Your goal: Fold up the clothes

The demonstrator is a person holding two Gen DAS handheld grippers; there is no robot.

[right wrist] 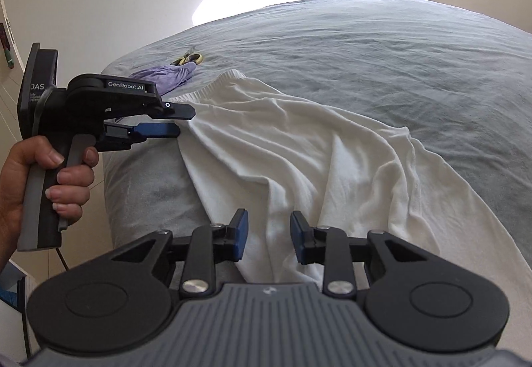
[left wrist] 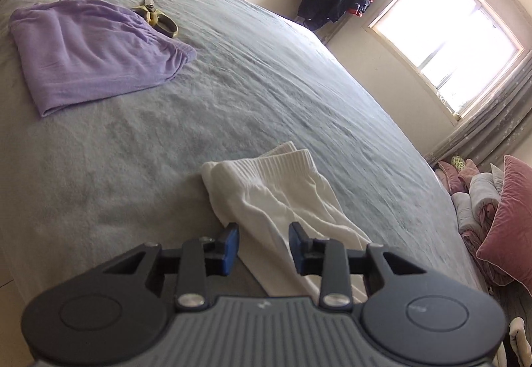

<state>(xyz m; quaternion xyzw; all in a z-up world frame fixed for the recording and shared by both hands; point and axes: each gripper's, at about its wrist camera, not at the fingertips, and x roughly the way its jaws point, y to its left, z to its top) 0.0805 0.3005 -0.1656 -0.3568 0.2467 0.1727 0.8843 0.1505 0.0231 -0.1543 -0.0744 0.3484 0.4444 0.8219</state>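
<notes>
I hold both grippers, left gripper [left wrist: 263,245] and right gripper [right wrist: 268,235], jaws apart over the white garment [right wrist: 299,154] at lower centre, seemingly unpinched, ready to fold it.

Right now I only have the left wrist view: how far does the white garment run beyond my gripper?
Observer: The white garment spreads wide across the grey bed, reaching the near right side.
Operator: Where is the right gripper?
Observer: The right gripper hovers open over the garment's near part, pinching nothing.
Operator: How does my left gripper look from the side?
Observer: The left gripper sits at the garment's left edge, its jaws apart with no cloth visibly between them.
</notes>
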